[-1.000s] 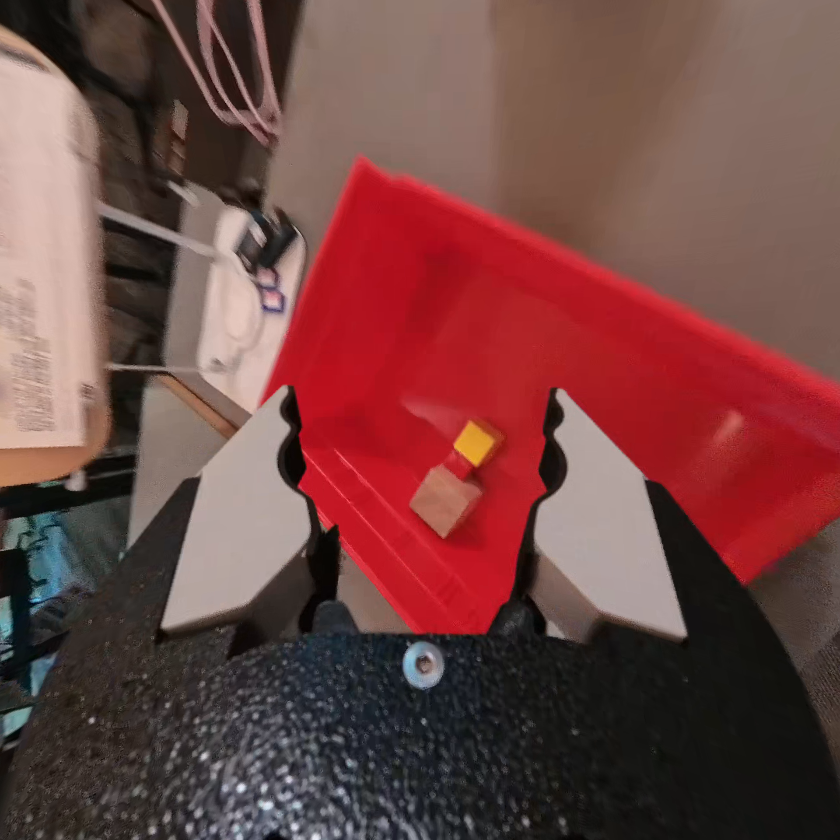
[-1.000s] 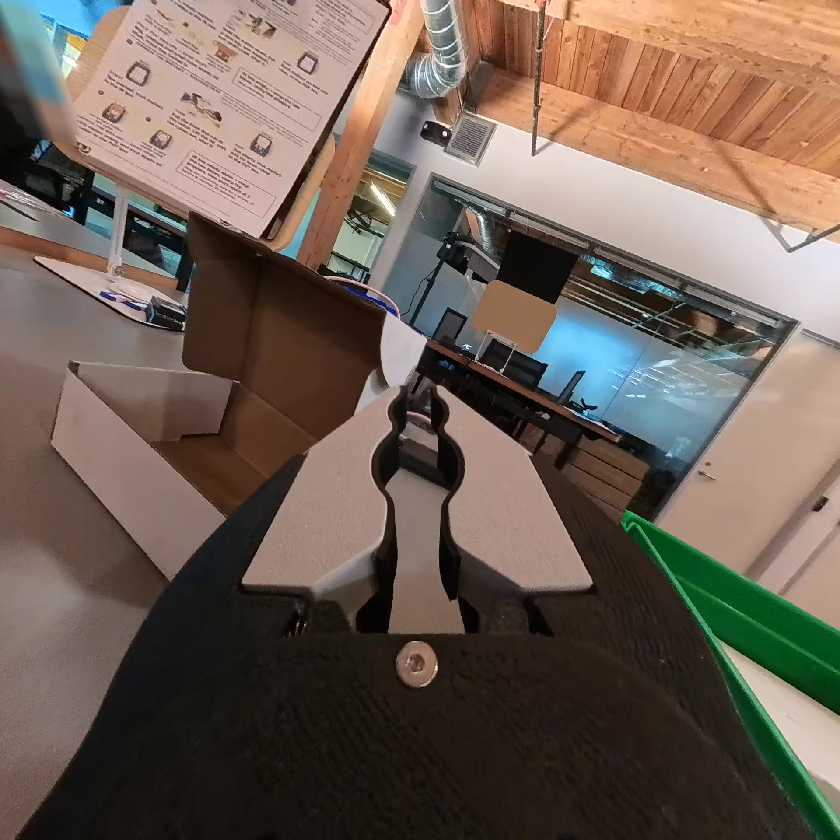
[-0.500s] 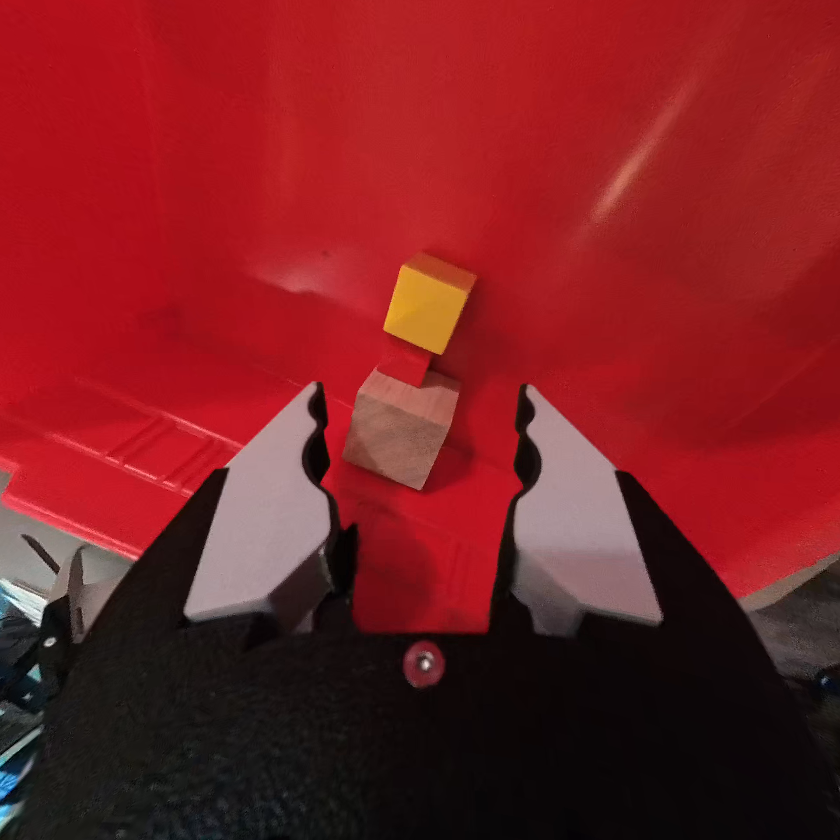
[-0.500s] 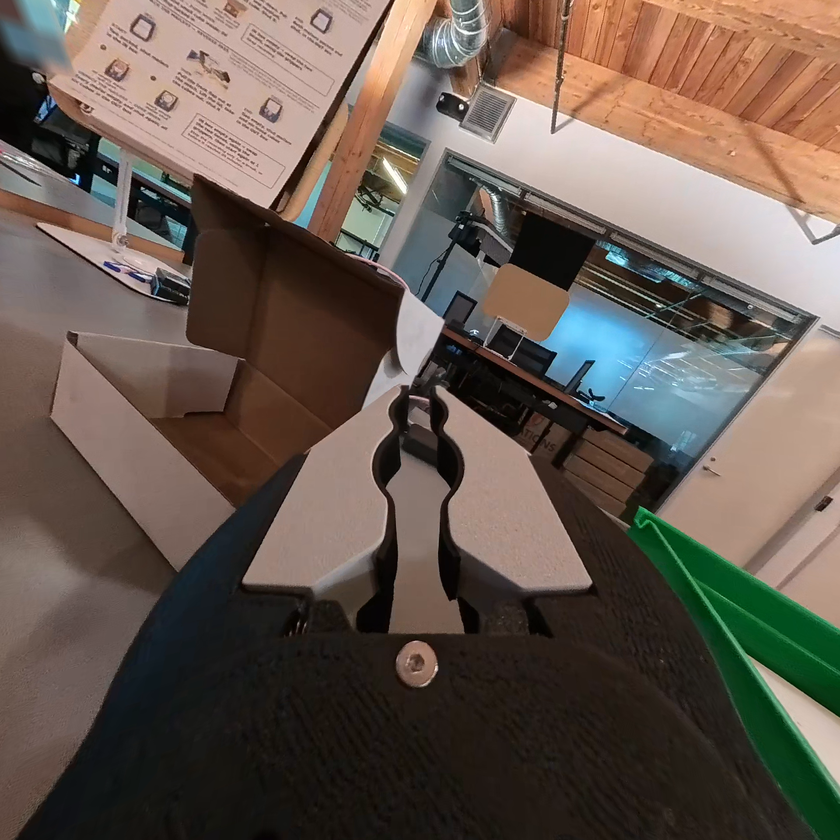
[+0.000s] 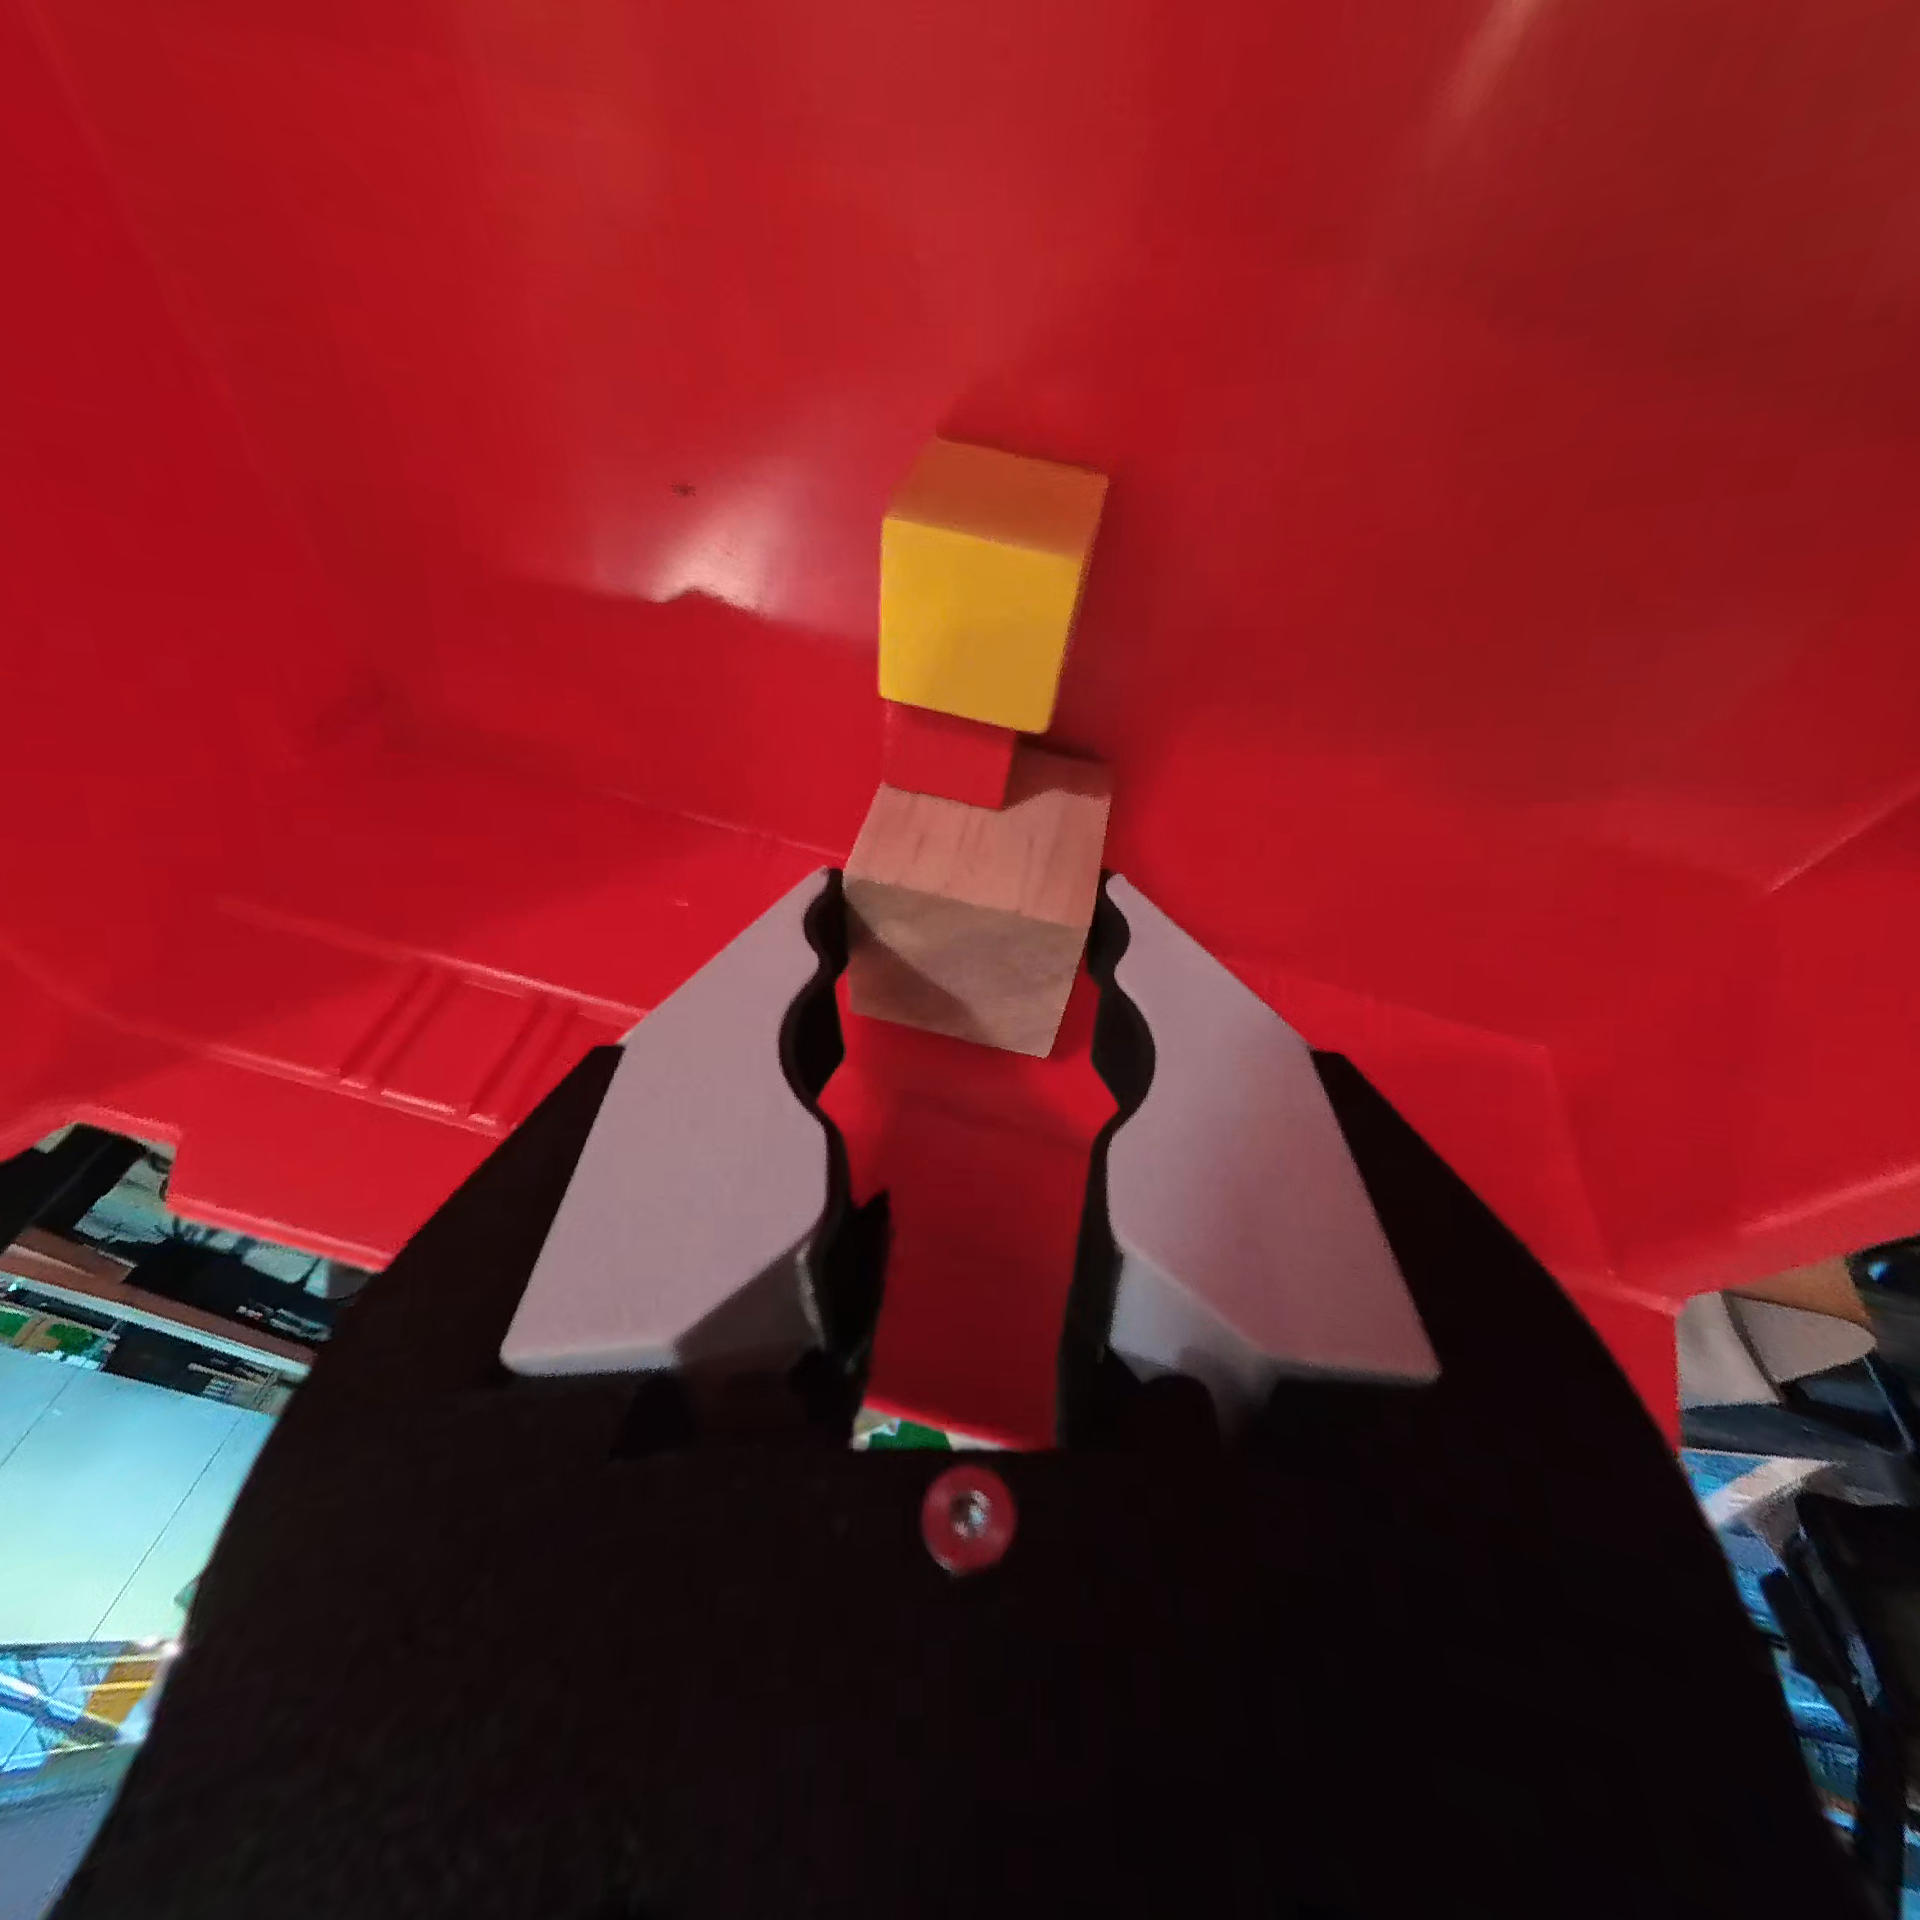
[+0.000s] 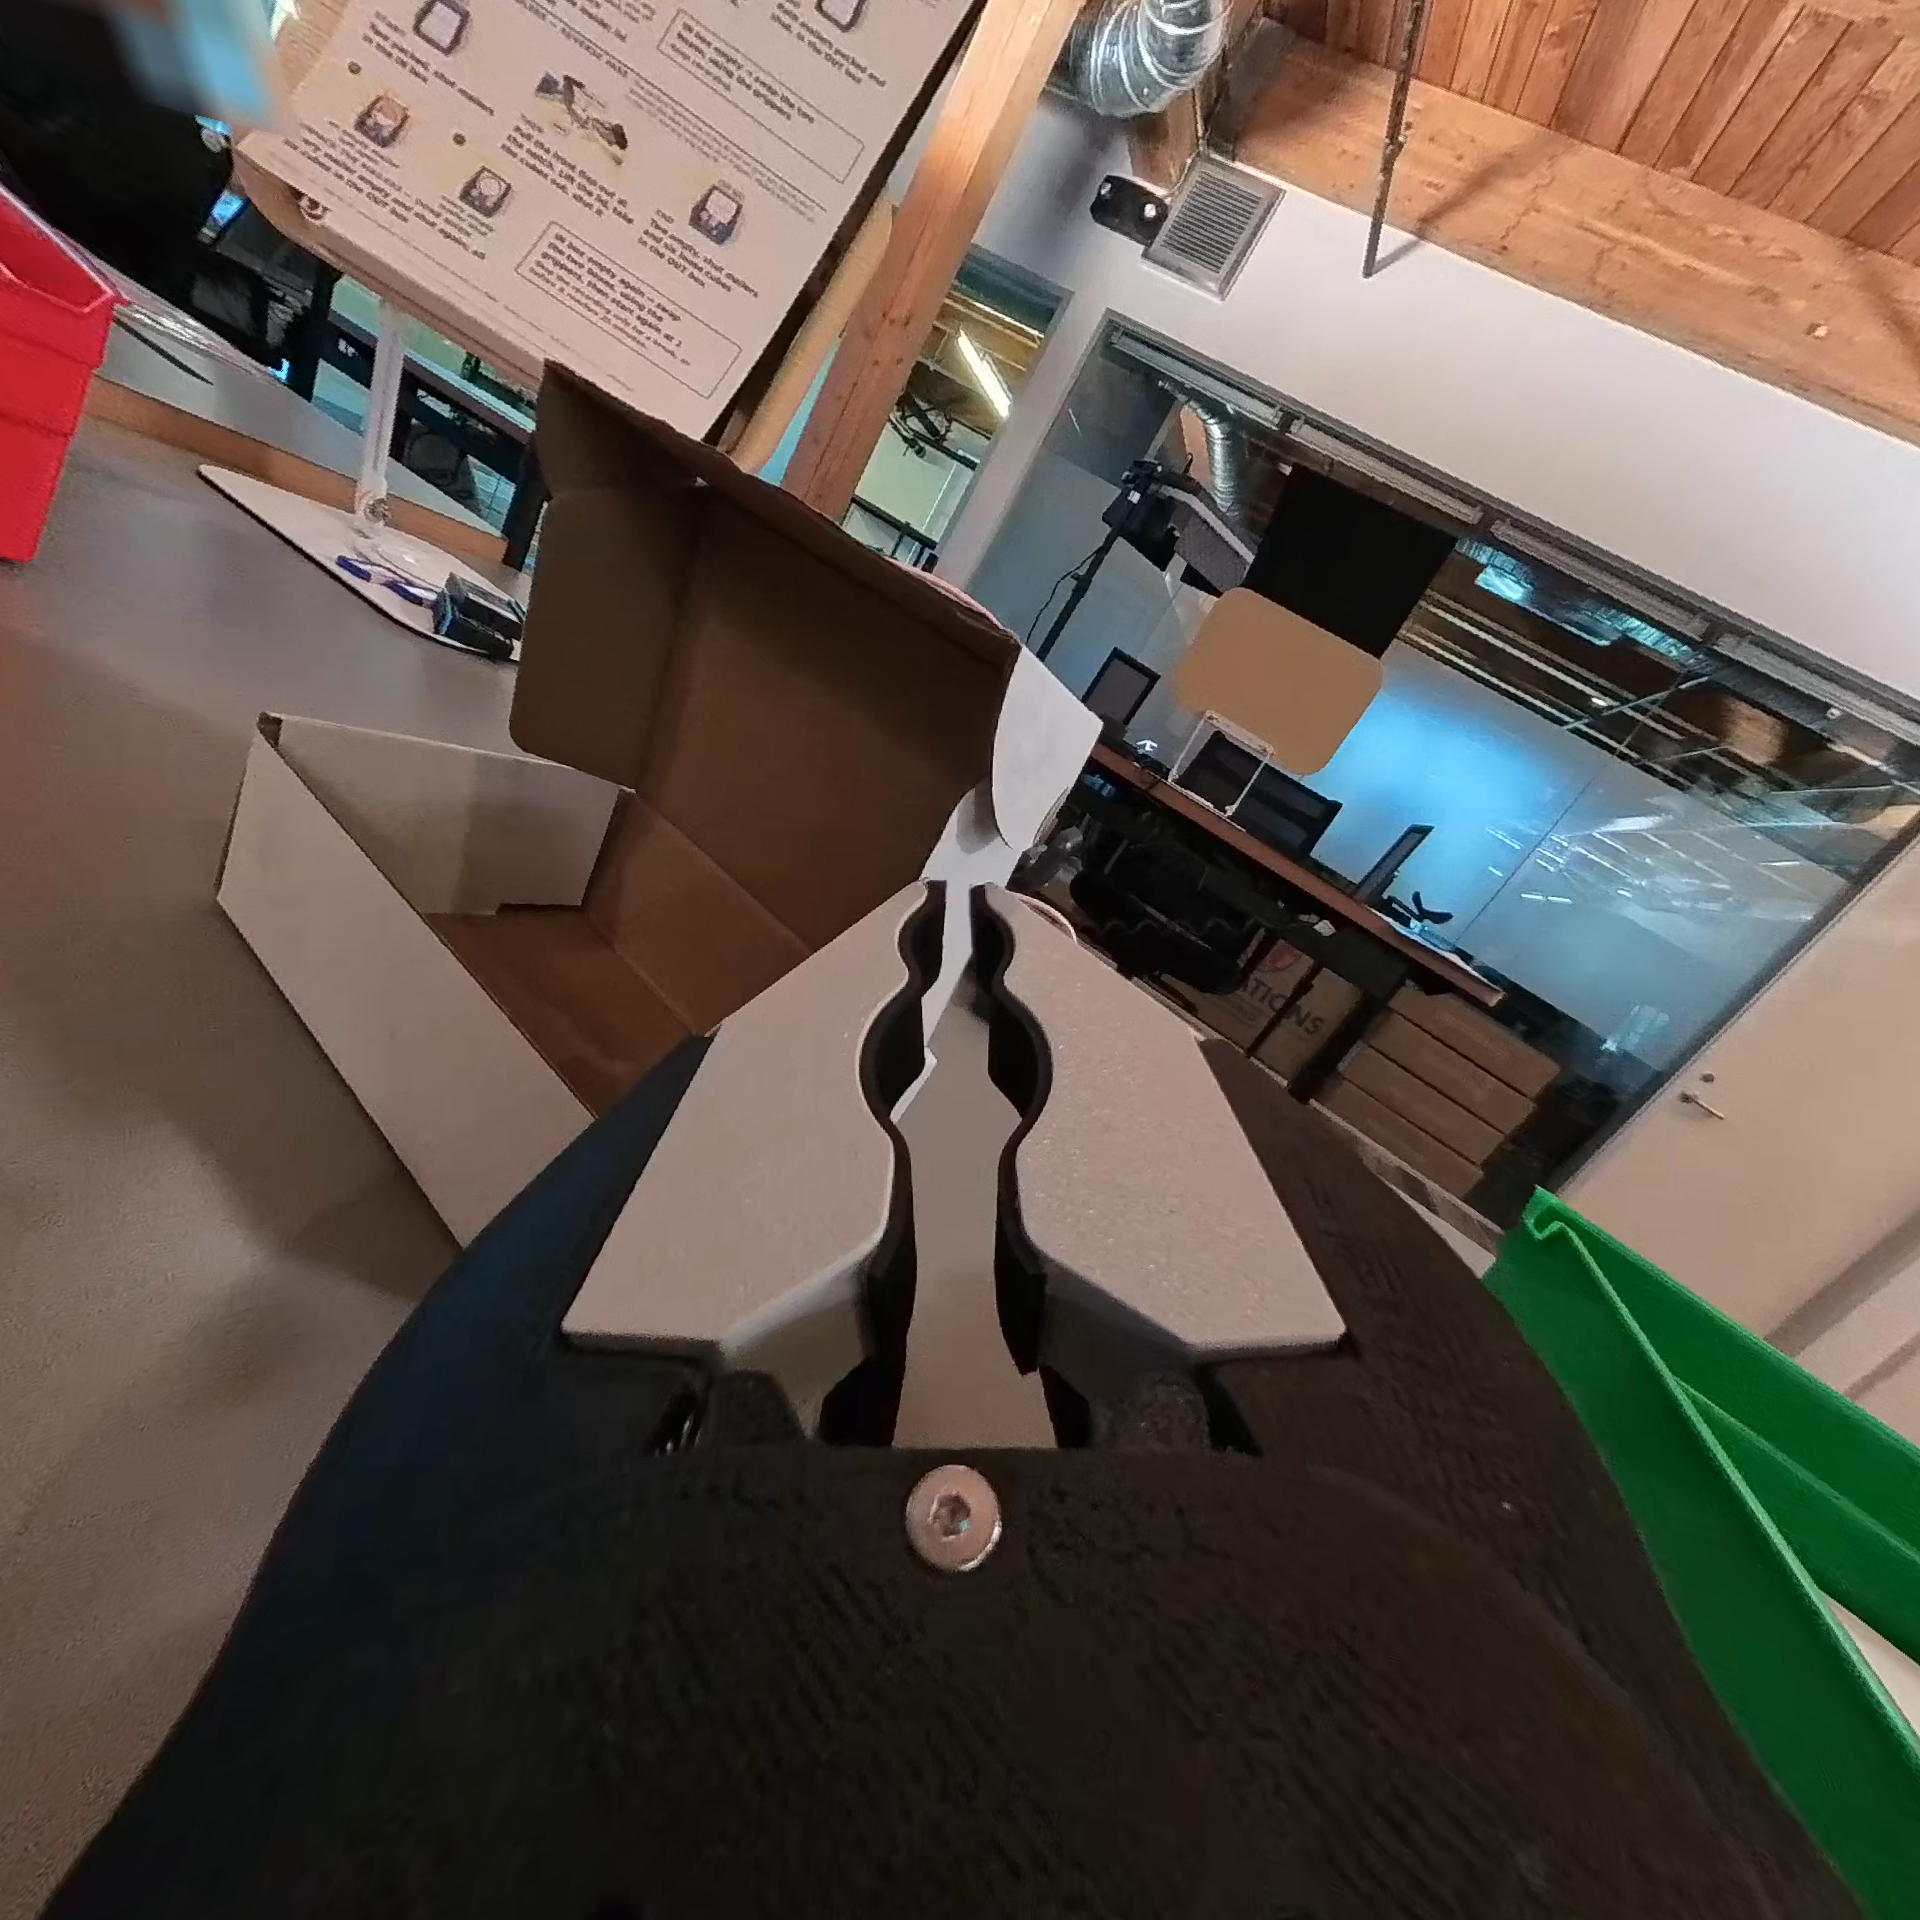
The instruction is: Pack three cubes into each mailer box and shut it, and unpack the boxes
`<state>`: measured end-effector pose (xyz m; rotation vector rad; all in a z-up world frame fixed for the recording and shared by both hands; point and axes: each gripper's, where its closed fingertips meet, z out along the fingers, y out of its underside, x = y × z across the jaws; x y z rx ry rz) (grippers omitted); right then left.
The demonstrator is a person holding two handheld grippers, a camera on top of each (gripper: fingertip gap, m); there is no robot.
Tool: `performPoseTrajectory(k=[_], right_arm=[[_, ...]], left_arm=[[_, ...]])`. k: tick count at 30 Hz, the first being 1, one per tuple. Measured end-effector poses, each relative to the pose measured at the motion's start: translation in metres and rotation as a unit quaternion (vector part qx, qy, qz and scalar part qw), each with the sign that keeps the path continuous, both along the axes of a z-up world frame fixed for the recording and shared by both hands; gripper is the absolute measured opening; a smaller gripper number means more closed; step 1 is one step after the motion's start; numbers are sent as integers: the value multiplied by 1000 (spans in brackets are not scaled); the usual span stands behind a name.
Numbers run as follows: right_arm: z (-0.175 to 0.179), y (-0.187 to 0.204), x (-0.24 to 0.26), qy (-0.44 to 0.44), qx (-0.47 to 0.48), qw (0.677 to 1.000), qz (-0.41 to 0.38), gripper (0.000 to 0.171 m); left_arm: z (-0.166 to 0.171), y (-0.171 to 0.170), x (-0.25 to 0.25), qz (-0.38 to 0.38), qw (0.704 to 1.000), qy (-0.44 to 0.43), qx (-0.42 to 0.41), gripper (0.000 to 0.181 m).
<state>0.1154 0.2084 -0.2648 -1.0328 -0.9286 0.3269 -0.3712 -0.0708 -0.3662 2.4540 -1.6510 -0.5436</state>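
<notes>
My left gripper is inside the red bin, its fingertips closed against both sides of a plain wooden cube. A small red cube lies just behind it and a yellow cube behind that. My right gripper is shut on the white side flap of an open mailer box. The box's brown lid stands upright, and the part of its inside that shows holds nothing.
The box stands on a grey table. A green bin is at my right, and a corner of the red bin shows at the far left. An instruction board on a stand rises behind the box.
My left gripper has dropped into the red bin and narrowed from wide open onto the wooden cube. My right gripper has stayed shut at the box's flap and shifted slightly.
</notes>
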Motion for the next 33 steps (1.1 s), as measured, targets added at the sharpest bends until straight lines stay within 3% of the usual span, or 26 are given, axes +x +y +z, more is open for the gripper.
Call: performPoseTrajectory(k=[4,9,12,16,22,25,33], right_arm=[[0,-1,-1,2,-2,1000,3,3],[1,-2,-1,8,-5,1000,10,3],[3,-2,-1,15,-9,1000,16,3],[5,-3,1,25,-15,999,22,2],[9,-5,3,40,-21,999,31,2],[13,-6,6,49,-20,998,32,2],[22,-4,17,82,-30,996,30,2]], left_arm=[[24,9,0,-11,999,27,37,45],[89,33,23,-18,987,59,145,45],[141,55,67,-34,961,64,266,45],[177,83,170,-60,913,-32,402,45],[153,119,323,-117,867,-206,438,45],[142,149,369,-147,853,-224,448,45],[100,225,433,-184,881,-205,386,45]])
